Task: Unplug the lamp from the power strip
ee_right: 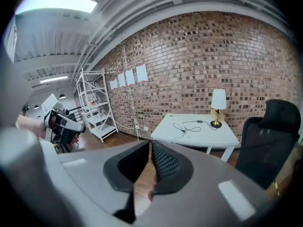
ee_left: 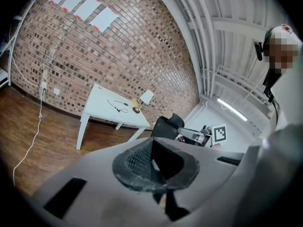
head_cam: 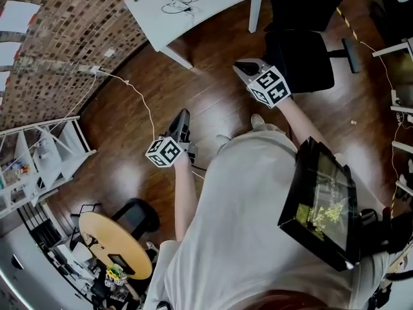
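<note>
Two hand-held grippers reach out over the wooden floor [head_cam: 213,108], both well apart from the white table [head_cam: 219,2]. We see the left gripper [head_cam: 183,117] with its jaws together and nothing between them. The right gripper [head_cam: 244,66] likewise has its jaws closed and empty, with only a sliver of floor showing past the pads. The lamp [ee_right: 218,105] stands upright on the table's far corner, next to the brick wall [ee_right: 199,56]. A black cable [ee_right: 188,125] lies looped on the tabletop just beside it. We note a black office chair [head_cam: 301,57] near the right gripper, and a white cord [head_cam: 139,101] trailing across the floor towards the wall
</note>
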Available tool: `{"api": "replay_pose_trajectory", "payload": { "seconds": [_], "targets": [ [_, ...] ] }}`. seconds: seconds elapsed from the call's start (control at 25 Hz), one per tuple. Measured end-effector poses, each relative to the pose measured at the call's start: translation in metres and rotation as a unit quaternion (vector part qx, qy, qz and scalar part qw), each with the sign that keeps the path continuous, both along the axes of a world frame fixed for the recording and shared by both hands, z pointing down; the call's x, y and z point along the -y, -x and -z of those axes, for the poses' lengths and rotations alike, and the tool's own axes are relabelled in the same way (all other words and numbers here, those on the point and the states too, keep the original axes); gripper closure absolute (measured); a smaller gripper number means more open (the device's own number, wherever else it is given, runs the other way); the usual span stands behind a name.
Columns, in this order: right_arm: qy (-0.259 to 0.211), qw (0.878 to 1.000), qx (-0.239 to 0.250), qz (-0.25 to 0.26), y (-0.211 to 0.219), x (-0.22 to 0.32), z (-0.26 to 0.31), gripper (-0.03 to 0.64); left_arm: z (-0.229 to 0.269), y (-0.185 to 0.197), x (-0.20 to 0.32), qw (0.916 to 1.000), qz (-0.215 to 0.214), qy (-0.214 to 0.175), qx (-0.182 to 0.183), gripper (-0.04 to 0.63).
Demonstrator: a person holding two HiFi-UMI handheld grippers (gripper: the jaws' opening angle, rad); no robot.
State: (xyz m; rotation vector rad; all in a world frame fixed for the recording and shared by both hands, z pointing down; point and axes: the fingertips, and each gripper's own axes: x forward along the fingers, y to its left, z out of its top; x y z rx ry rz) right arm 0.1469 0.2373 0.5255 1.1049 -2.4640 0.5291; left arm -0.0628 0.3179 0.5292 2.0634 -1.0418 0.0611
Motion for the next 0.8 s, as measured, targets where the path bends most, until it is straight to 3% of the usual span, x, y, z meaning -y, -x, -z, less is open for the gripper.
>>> {"api": "replay_pose_trajectory", "payload": {
  "seconds": [0.4,0.48,0.8],
  "targets": [
    [0.009,1.000,-0.017,-0.009,-0.002,-0.021,-0.011,0.595,-0.008,-0.001,-0.007,0.9996,-0.027,0.008,0.003,0.591],
    [0.010,0.999,-0.033,-0.004,-0.004,-0.026,-0.014,0.626,-0.011,-0.002,-0.011,0.9995,-0.030,0.012,0.003,0.591],
    [-0.003,0.999,-0.044,-0.005,-0.004,-0.028,-0.013,0.626,-0.014,-0.011,-0.015,0.9990,-0.040,0.020,0.003,0.591]
  ]
}}
